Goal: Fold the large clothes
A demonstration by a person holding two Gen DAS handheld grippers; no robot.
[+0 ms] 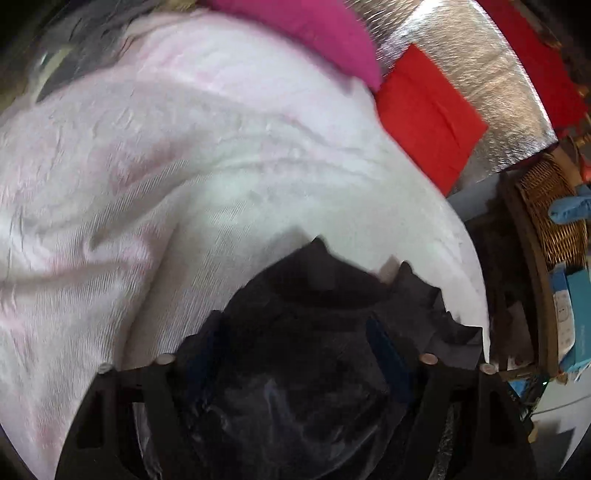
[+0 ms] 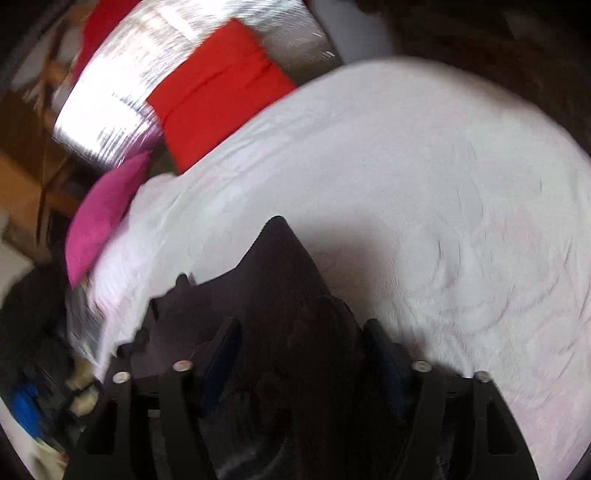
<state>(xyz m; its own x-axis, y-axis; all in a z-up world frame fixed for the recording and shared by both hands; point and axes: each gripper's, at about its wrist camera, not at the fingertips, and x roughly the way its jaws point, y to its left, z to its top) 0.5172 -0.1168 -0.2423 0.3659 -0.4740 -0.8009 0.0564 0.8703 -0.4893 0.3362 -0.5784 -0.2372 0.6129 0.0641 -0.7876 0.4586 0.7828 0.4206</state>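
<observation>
Matt, dark, soft cloth garment [image 2: 280, 280]; crinkled white sheet [image 1: 184, 166]; far off, glossy, seemingly quilted silver foil [image 1: 476, 81].

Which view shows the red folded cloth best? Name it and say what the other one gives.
The right wrist view: the red folded cloth lies large near the top, with its centre crease and most edges visible against the silver sheet. The left wrist view shows the same cloth smaller, with the pink cloth overlapping its upper-left corner.
</observation>
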